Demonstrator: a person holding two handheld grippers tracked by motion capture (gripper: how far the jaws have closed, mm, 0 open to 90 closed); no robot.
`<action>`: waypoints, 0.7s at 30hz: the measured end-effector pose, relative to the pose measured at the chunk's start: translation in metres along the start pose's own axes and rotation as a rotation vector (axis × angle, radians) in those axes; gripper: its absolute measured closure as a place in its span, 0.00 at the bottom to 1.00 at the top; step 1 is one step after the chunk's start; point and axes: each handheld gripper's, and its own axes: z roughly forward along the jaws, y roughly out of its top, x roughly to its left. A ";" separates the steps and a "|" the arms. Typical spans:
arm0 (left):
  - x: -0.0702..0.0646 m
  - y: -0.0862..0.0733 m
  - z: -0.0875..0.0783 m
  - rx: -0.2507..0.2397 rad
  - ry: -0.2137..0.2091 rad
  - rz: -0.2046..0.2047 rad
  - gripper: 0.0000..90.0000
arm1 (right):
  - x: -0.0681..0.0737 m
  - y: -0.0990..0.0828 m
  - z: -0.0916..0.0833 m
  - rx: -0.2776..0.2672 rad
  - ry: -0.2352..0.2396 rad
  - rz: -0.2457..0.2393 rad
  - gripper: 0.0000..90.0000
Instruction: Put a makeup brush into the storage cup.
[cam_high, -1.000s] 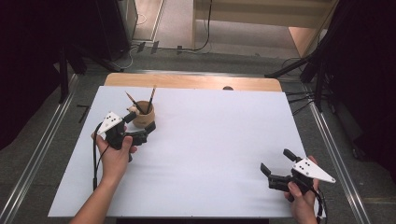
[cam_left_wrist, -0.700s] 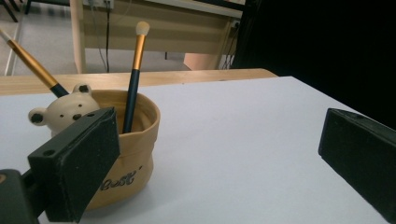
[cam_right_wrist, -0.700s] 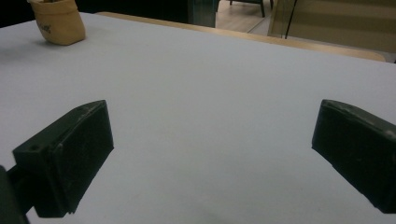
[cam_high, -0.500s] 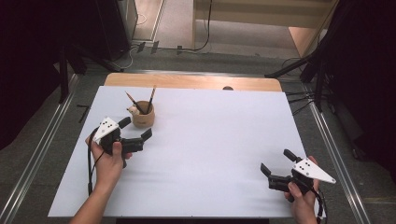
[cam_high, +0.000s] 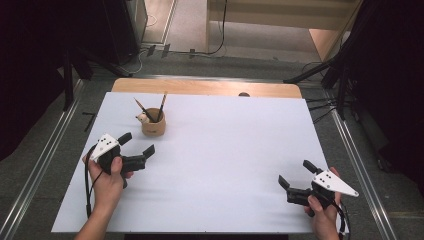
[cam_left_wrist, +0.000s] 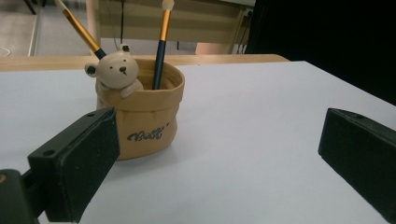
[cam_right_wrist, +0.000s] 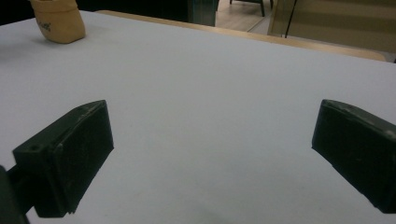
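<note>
Left gripper view: tool (cam_left_wrist: 219, 154) agape near holder (cam_left_wrist: 140, 116).

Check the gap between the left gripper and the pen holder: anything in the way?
Nothing. In the left gripper view only bare white table lies between the open left gripper and the pen holder; the high view agrees.
</note>
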 end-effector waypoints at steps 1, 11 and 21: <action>0.000 -0.001 -0.002 0.004 0.005 0.004 0.00 | 0.000 0.000 0.000 0.000 0.000 0.000 0.00; 0.004 -0.008 -0.018 0.023 0.023 0.023 0.00 | -0.001 0.000 0.000 -0.002 -0.004 0.005 0.00; 0.005 -0.013 -0.030 0.029 0.023 0.026 0.00 | 0.000 0.000 0.000 -0.003 -0.003 -0.003 0.00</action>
